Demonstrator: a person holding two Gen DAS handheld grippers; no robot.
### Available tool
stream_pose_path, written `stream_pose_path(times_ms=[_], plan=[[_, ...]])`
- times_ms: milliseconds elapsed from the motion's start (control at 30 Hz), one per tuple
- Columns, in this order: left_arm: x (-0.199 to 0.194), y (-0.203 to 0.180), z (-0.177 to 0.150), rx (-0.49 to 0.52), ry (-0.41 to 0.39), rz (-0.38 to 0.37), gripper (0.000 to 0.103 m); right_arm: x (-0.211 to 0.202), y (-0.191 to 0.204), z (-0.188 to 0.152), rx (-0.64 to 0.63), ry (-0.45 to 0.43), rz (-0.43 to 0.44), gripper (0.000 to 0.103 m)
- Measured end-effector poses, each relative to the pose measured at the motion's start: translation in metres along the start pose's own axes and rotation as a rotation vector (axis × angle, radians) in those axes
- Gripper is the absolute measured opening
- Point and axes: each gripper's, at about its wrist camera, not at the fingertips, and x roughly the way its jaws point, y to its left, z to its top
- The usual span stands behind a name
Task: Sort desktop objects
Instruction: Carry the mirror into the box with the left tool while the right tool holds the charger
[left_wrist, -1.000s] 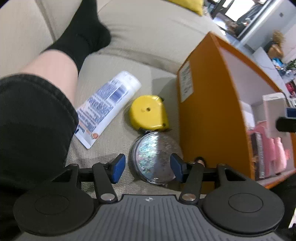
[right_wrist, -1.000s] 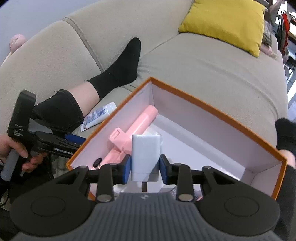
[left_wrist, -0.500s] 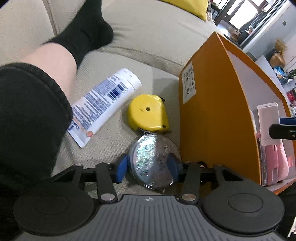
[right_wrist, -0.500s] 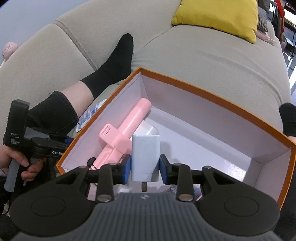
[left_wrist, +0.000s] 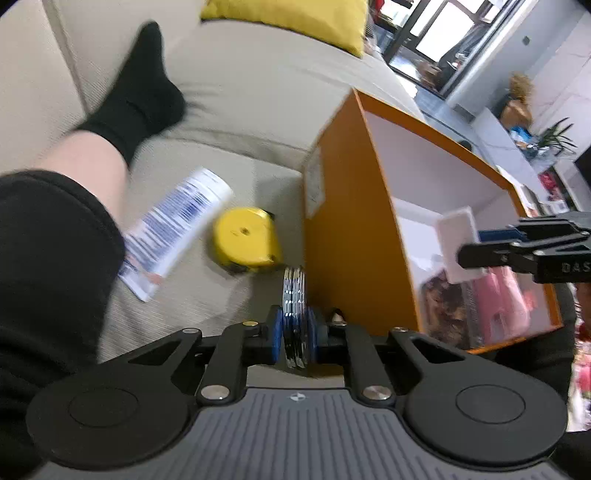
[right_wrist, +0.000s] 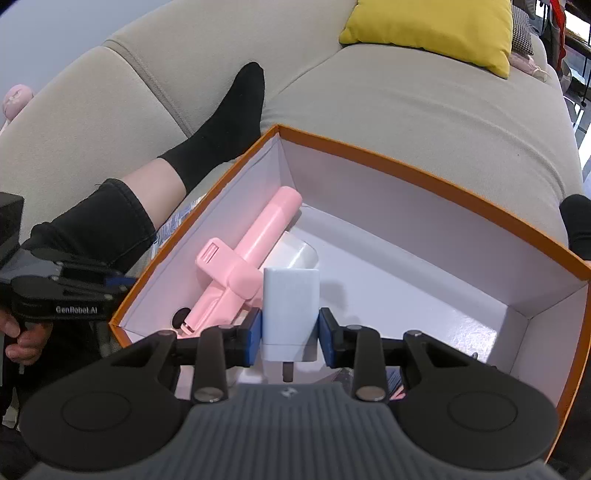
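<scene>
Motion-blurred tube print; dark item in box corner, unidentifiable.

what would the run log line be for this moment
left gripper: closing on round mirror compact, held edge-on | right gripper: holding white charger over orange box | outside box: yellow tape measure, tube

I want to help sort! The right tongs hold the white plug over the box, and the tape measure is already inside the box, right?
Not quite. In the left wrist view, the tape measure lies on the sofa beside the box. The right tongs do hold the plug over it.
</scene>
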Motion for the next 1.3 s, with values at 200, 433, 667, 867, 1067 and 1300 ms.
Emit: stream_pose_path(times_ms=[200, 433, 667, 867, 1067, 1300], plan=[[0.007, 0.003, -0.002, -0.047, -0.025, -0.009, 0.015, 0.0, -0.002, -0.004, -0.002, 0.007, -0.001, 0.035], [-0.037, -0.003, -0.001, -0.037, -0.135, 0.044, 0.014, -0.003, -0.005, -0.008, 0.022, 0.001, 0.013, 0.035], [-0.094, -0.038, 0.018, 0.083, -0.276, -0.03, 0.014, -0.02, -0.012, -0.006, 0.059, -0.054, 0.002, 0.035], [-0.055, -0.086, 0.037, 0.173, -0.154, -0.135, 0.014, -0.026, -0.019, -0.007, 0.078, -0.074, -0.032, 0.035], [0.022, -0.11, 0.038, 0.205, 0.055, -0.094, 0.014, -0.029, -0.028, -0.009, 0.088, -0.084, -0.023, 0.035], [0.064, -0.119, 0.031, 0.204, 0.198, -0.094, 0.014, -0.017, -0.033, -0.006, 0.064, -0.076, -0.014, 0.035]])
